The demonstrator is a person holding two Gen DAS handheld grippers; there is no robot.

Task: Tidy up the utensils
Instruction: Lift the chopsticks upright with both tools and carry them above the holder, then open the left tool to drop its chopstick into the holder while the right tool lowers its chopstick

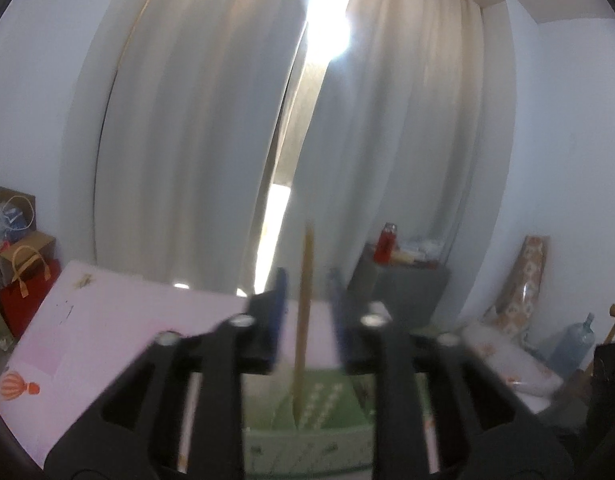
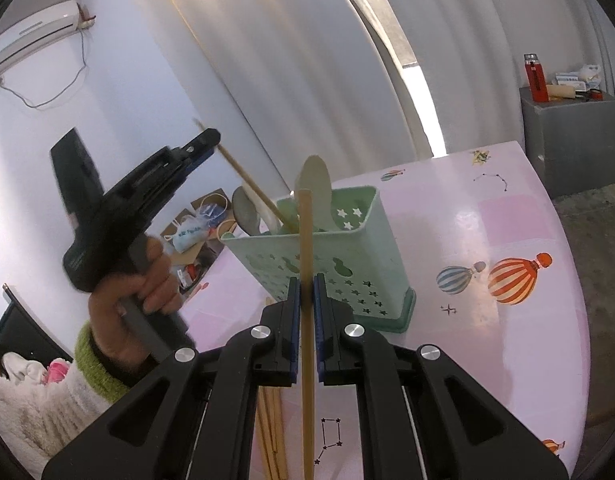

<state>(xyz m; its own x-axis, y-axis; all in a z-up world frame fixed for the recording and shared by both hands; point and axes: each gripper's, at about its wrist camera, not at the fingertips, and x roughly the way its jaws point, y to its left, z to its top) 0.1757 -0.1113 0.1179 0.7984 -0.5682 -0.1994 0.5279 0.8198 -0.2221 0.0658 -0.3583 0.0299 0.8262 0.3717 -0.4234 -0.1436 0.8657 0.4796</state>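
Note:
A mint-green utensil holder [image 2: 347, 264] with star cut-outs stands on the pink table [image 2: 507, 208]. In it are a wooden spoon [image 2: 316, 184], a metal spoon [image 2: 243, 210] and a slanted chopstick [image 2: 251, 188]. My right gripper [image 2: 306, 284] is shut on another wooden chopstick [image 2: 305, 232], held upright in front of the holder. My left gripper [image 2: 206, 143], held by a hand [image 2: 147, 280], reaches toward the slanted chopstick's upper end. In the blurred left wrist view, my left gripper [image 1: 308, 280] is open. The chopstick [image 1: 305, 320] stands untouched between its jaws, with its lower end in the holder [image 1: 319, 408].
Several loose chopsticks [image 2: 272, 420] lie on the table under my right gripper. A grey box [image 2: 567, 148] with a red flask [image 2: 533, 76] stands beyond the table's far edge. Bags [image 2: 199, 224] sit on the floor at the left, and white curtains [image 2: 307, 60] hang behind.

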